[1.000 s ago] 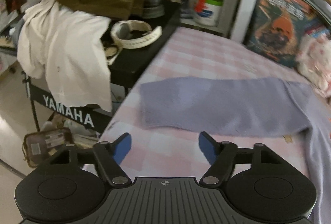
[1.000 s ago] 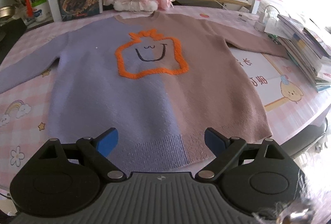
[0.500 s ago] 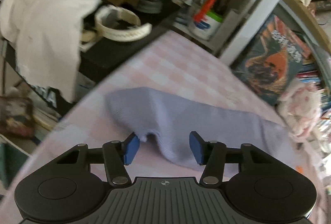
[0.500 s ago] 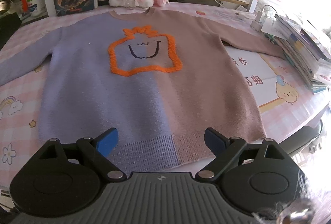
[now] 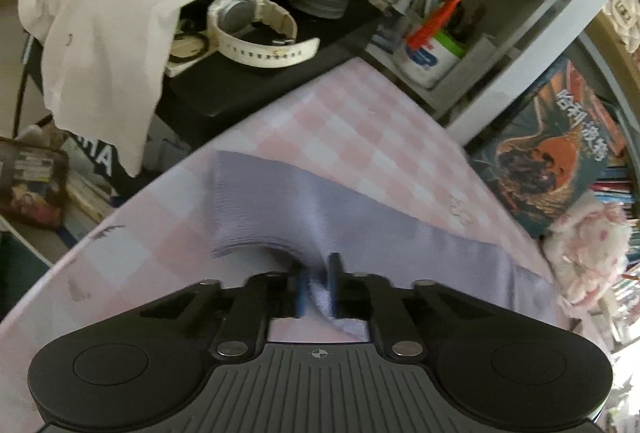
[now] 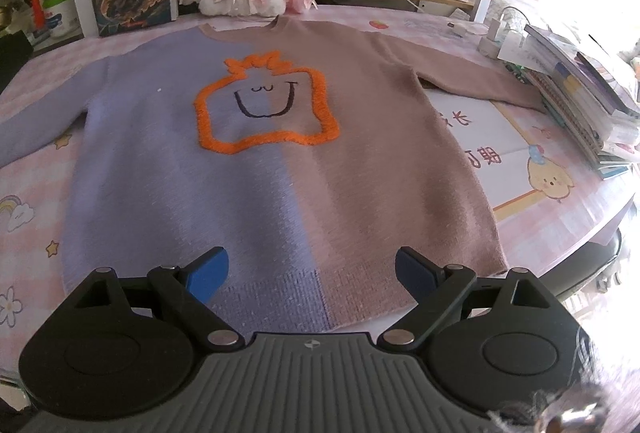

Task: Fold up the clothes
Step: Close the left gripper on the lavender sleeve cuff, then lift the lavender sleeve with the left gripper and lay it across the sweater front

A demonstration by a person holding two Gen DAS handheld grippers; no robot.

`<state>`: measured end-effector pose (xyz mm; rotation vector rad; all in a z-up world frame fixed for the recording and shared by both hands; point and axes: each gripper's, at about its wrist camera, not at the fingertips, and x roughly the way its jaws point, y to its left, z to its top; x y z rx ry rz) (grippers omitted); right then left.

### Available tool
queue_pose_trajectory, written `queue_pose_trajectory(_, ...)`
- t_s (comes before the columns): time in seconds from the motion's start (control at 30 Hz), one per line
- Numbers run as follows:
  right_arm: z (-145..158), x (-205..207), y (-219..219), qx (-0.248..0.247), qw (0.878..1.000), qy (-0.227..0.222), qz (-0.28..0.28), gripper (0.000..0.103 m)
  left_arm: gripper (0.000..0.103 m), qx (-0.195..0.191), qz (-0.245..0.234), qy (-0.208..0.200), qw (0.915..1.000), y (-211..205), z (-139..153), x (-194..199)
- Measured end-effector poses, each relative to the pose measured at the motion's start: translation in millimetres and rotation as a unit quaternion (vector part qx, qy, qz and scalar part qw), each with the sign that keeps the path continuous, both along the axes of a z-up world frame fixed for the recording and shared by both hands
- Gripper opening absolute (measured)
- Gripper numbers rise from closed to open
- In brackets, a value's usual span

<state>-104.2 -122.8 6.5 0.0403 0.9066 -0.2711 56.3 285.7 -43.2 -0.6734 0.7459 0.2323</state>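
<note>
A fuzzy two-tone knit sweater (image 6: 256,169), lilac and dusty pink with a looped orange outline, lies flat on the pink checked tablecloth (image 5: 360,129). The left gripper (image 5: 318,291) pinches the lilac sleeve (image 5: 304,209) near the table's left edge; the right gripper (image 6: 310,273) hangs spread above the ribbed hem (image 6: 320,297).

Your left gripper (image 5: 319,287) is pinched closed on the near edge of the lilac sleeve (image 5: 360,225), bunching the knit up between its pads. The sleeve lies across the pink checked tablecloth (image 5: 360,129), its cuff end near the table's edge.
</note>
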Motion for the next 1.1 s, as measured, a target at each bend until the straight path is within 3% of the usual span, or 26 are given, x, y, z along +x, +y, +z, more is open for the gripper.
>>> queue_pose_trajectory(0.17, 0, 3, -8, 0.001, 1.000, -0.005, 0.004, 0.090, 0.004, 0.014, 0.003, -0.003, 0.9999, -5, 5, 0)
queue_pose_trajectory(0.47, -3, 19, -34, 0.016, 0.999, -0.019, 0.030, 0.090, 0.004, 0.073, -0.025, -0.060, 0.9952, -51, 47, 5)
queue_pose_trajectory(0.8, -9, 40, -84, 0.051, 0.991, -0.030, 0.124, 0.090, 0.004, 0.137, -0.102, -0.123, 0.9776, -179, 103, 27)
queue_pose_trajectory(1.1, -9, 56, -146, 0.096, 0.978, -0.035, 0.183, 0.090, 0.004, 0.176, -0.135, -0.131, 0.9661, -301, 116, 60)
